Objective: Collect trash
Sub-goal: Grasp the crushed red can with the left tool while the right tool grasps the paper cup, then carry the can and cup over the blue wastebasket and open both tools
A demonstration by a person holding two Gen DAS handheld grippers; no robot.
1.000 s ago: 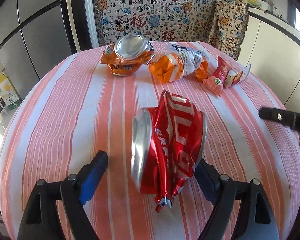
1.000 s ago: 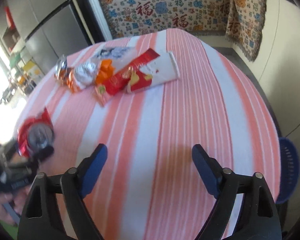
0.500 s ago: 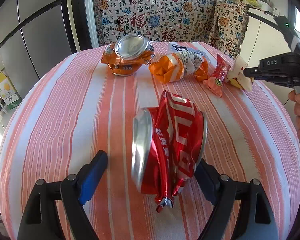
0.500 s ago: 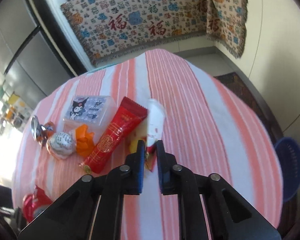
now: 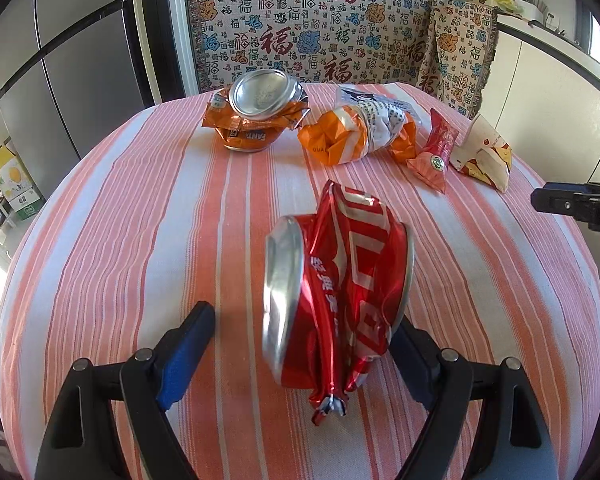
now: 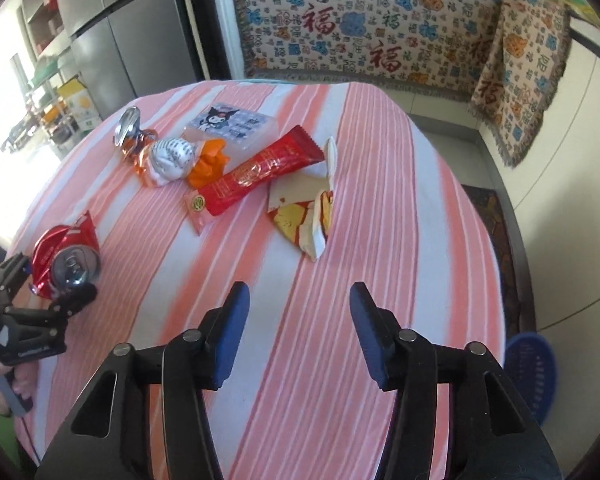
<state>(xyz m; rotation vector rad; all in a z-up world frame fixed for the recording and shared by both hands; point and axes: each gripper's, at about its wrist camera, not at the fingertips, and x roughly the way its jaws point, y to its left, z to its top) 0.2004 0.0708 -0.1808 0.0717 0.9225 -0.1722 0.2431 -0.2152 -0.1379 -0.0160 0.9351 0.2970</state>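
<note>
The round surface under its orange-and-white striped cloth takes up most of both views; behind it hangs a patterned throw printed with red characters, and a grey refrigerator stands at the far left; a blue basket sits on the floor past the surface's right edge, well apart from the trash.

The left claw is spread wide over the near part of the cloth; the crushed red can lies on its side between the pads, its right end against the right pad or very close to it, the left pad clearly off the can with bare cloth showing in the gap.

The right claw stands half spread, its jaws having just been opening, and nothing lies between its pads; the white-and-yellow paper wrapper rests on the cloth just ahead of it, not touched.

Farther back the rest of the trash lies in a loose row; a crushed orange can with its silver end up; a crumpled orange-and-white bag just beside it; a long red snack packet touching the paper wrapper at its far end; a small flat pack with a cartoon figure behind the bag.
</note>
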